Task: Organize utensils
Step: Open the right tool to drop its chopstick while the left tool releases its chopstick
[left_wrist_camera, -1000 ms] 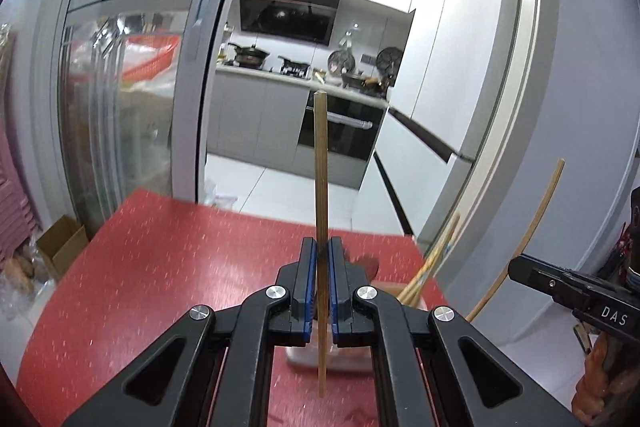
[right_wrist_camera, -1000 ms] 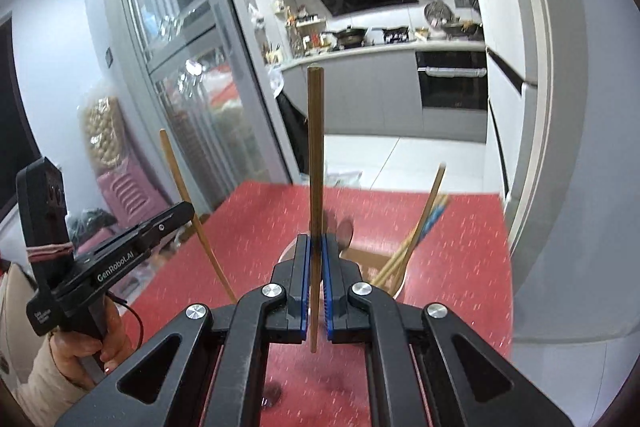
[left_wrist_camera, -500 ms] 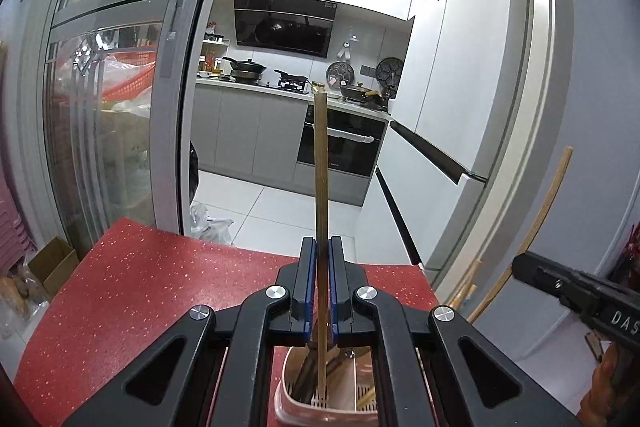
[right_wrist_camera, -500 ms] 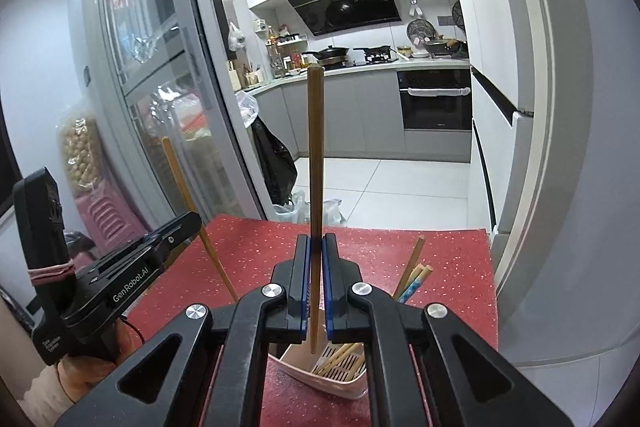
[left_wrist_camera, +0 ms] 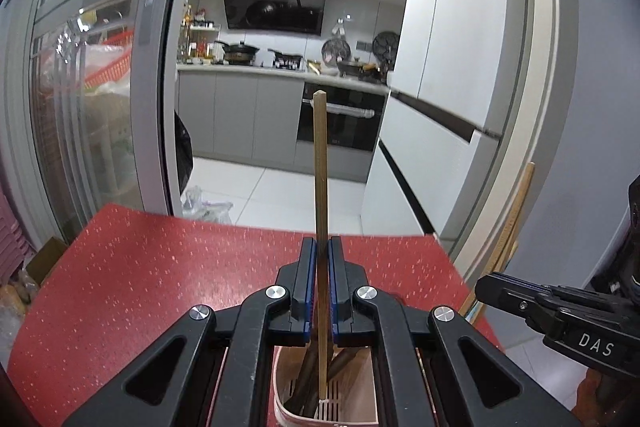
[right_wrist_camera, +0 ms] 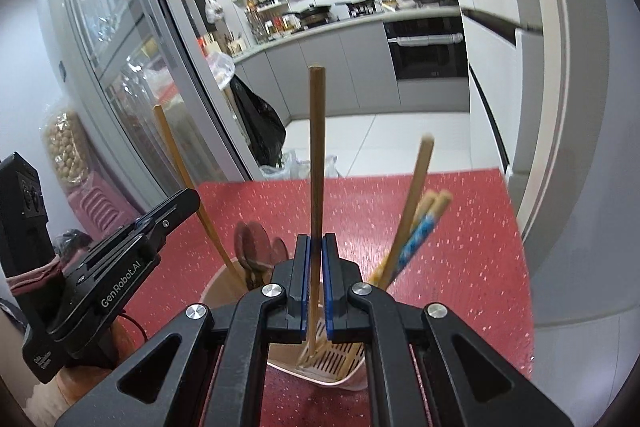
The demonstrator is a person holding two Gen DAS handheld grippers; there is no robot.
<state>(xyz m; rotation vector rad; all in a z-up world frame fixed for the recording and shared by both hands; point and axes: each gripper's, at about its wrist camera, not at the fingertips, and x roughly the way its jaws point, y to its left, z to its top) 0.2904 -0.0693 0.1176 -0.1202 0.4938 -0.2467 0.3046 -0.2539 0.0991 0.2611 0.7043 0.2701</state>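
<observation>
Two chopsticks are in my grip. My left gripper has its fingers clamped on one chopstick, its tip low in the pinkish holder at lower centre. My right gripper clamps another chopstick over that holder on the red bench.

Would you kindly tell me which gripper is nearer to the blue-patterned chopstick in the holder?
Right. The right gripper is just left of the blue-patterned chopstick, above the utensil holder; the left gripper is farther left, by the holder's opposite side.
</observation>
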